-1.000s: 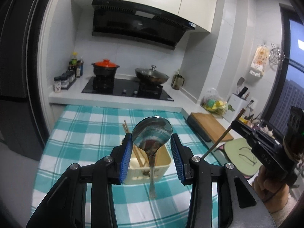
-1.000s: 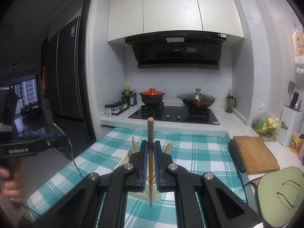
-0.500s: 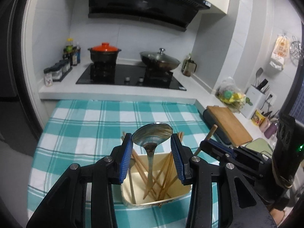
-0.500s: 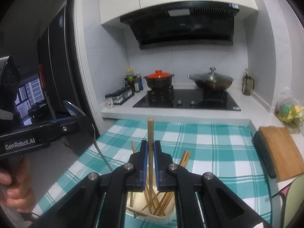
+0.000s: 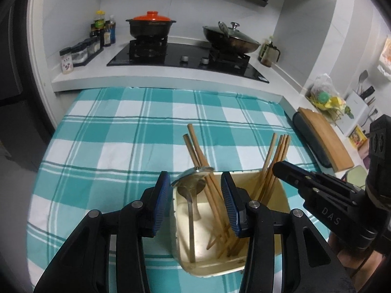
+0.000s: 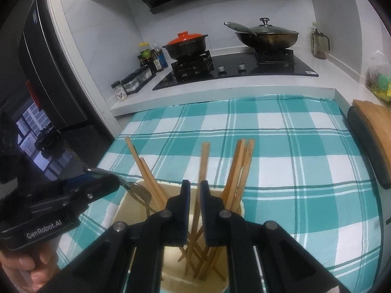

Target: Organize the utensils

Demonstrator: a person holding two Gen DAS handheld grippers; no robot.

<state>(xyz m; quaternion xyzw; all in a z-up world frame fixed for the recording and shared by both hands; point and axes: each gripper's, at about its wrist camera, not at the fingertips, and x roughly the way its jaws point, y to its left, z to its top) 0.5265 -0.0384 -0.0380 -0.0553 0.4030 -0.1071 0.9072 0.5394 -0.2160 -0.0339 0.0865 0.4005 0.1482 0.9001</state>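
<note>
Now the left claw (image 5: 193, 205) stands wide apart around the spoon (image 5: 191, 188) already in the holder (image 5: 281, 195), while the right claw (image 6: 194, 210), slightly parted, seems to have just freed a chopstick (image 6: 200, 188), which could snag a finger and tip out.

Glossy metal spoon (image 5: 193, 183); matt wooden chopsticks (image 6: 240, 168); woven checked tablecloth (image 5: 122, 146).

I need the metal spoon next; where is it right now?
In the left wrist view the shiny metal spoon stands between the left tool's open blue pads, in the cream rectangular holder, left of the wooden chopsticks.
</note>
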